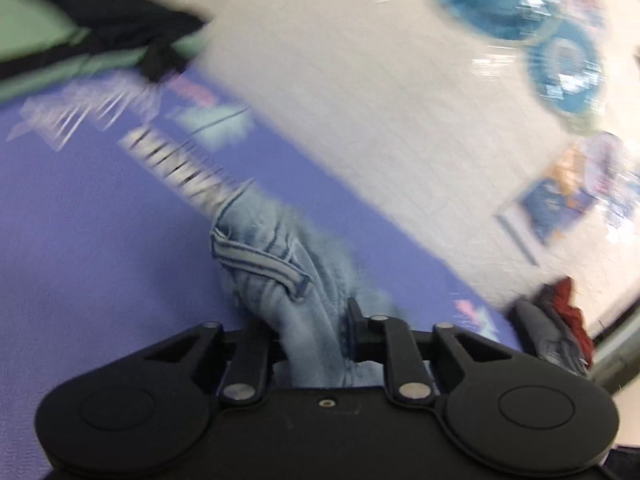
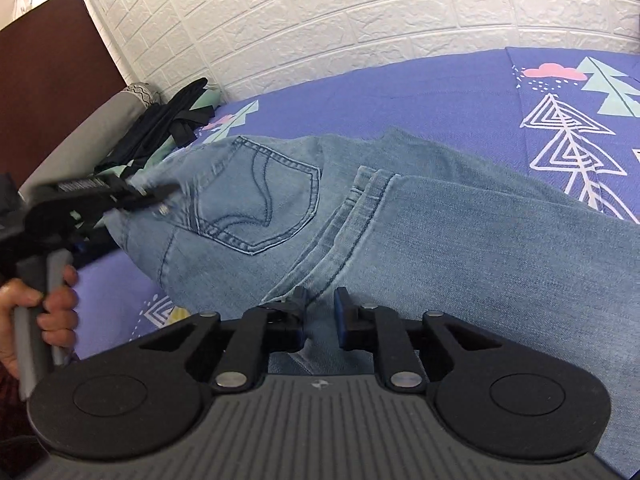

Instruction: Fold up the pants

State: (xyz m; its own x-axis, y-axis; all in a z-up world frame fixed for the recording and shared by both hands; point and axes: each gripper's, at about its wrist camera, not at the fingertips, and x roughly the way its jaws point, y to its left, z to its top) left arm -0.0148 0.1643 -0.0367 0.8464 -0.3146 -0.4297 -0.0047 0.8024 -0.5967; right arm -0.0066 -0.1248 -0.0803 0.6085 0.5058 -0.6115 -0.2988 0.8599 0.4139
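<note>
Light denim pants (image 2: pixel 400 216) on purple bed sheet (image 2: pixel 400 92), both claws on them
Left claw (image 1: pixel 312 332) clamped on bunched waistband, lifted; right claw (image 2: pixel 320 312) narrowly open around a fold near seat seam, grip unclear; dark clothes (image 2: pixel 168 128) by white brick wall (image 2: pixel 320 12)

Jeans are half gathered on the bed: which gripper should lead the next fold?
Left, probably. The left gripper is shut on the jeans at the waistband end, which it holds off the bedsheet. The right gripper merely has denim between its fingers; whether it pinches is unclear.
</note>
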